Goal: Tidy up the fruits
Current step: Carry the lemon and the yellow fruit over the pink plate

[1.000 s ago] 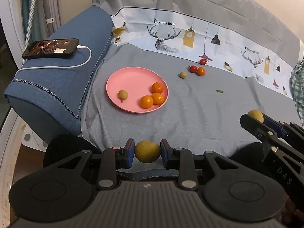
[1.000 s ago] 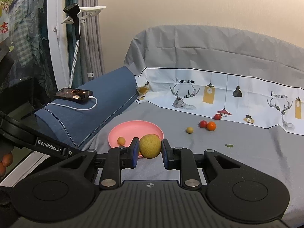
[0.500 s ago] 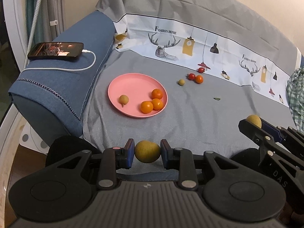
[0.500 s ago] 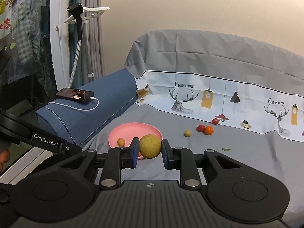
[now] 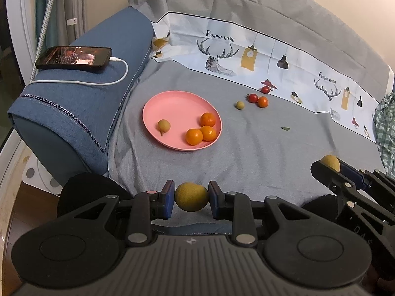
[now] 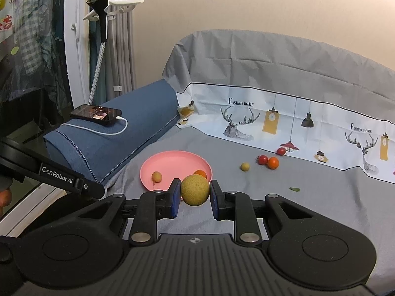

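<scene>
My left gripper is shut on a yellow-brown pear, held over the sofa's front edge. My right gripper is shut on a second yellow-brown pear; it also shows at the right of the left wrist view. A pink plate lies on the grey cover and holds three oranges and a small brown fruit. Behind the plate lie a small green-yellow fruit and three cherry tomatoes.
A blue armrest on the left carries a phone on a white cable. A small green leaf lies on the cover. A checked cloth is at the right edge. A printed backrest cover stands behind.
Both grippers have drawn back and risen a little with their pears still held; the plate and loose fruit have not moved.
</scene>
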The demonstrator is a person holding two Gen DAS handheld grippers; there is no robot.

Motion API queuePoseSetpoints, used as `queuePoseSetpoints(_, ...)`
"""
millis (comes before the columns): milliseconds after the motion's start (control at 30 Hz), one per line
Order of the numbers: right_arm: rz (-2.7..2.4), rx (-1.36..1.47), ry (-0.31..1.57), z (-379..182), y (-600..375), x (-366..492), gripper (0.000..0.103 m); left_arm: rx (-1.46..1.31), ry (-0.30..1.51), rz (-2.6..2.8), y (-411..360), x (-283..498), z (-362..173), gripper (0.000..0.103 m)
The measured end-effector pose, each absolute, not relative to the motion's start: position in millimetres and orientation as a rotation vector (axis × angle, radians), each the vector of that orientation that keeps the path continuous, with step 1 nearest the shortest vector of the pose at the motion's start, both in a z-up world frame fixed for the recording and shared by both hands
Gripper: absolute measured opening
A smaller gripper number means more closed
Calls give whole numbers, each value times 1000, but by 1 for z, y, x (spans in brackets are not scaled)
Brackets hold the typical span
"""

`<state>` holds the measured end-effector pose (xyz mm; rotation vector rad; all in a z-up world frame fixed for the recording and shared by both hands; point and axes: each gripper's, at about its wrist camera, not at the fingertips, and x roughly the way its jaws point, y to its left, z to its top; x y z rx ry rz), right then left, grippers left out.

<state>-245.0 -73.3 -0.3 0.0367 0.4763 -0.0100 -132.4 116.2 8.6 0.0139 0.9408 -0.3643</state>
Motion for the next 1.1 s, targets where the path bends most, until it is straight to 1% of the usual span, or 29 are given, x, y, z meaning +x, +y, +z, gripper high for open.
queuePoseSetpoints(633,-13,28,539,-12,-73,-207,26,1,981,-326,119,-89,-6,32)
queuePoseSetpoints(1100,14,37,612,-37,-81,-139,26,26,1021,-287,98,-21,-29,32)
